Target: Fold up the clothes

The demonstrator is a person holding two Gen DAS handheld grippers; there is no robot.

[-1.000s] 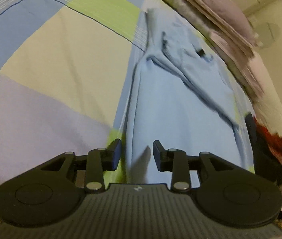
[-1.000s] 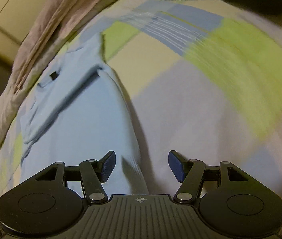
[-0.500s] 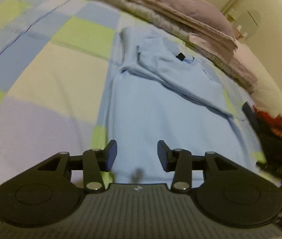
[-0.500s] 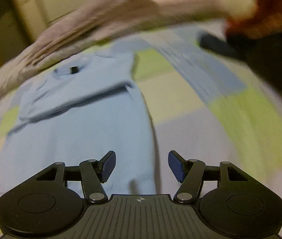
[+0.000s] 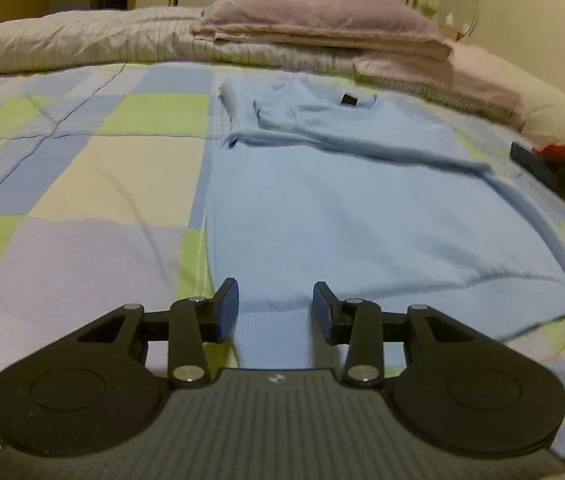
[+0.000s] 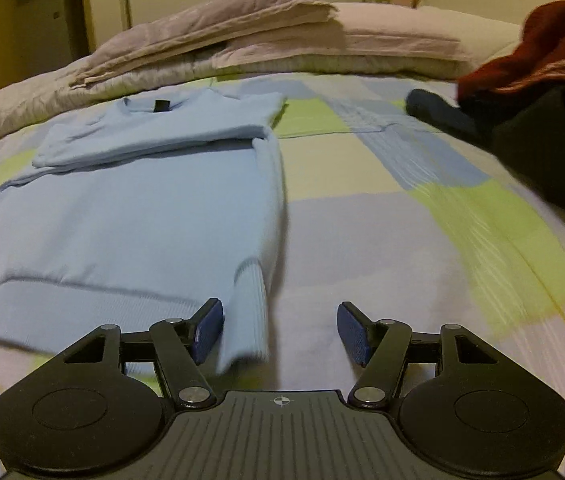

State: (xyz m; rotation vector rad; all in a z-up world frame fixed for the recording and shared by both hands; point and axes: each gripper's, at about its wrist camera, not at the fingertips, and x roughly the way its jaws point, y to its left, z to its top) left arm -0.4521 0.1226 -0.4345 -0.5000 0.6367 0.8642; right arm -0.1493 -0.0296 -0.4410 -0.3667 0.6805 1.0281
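Sweater (image 5: 362, 220) is plain pale blue with a tiny black tag (image 5: 348, 99) at the neck. Bedspread (image 6: 402, 220) is a checked patchwork of lime green, lilac, cream and blue, some patches striped white. Folded blankets (image 6: 242, 16) are dusty mauve, and there's a rust-red garment (image 6: 542, 48) on dark clothes.

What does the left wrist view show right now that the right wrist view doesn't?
Only the left wrist view shows the left gripper, jaws open over the hem, and the sweater's left edge. Only the right wrist view shows the right gripper, jaws open beside the ribbed cuff, plus a dark blue garment. Both show the light blue sweater, the checked bedspread, folded bedding and red clothing.
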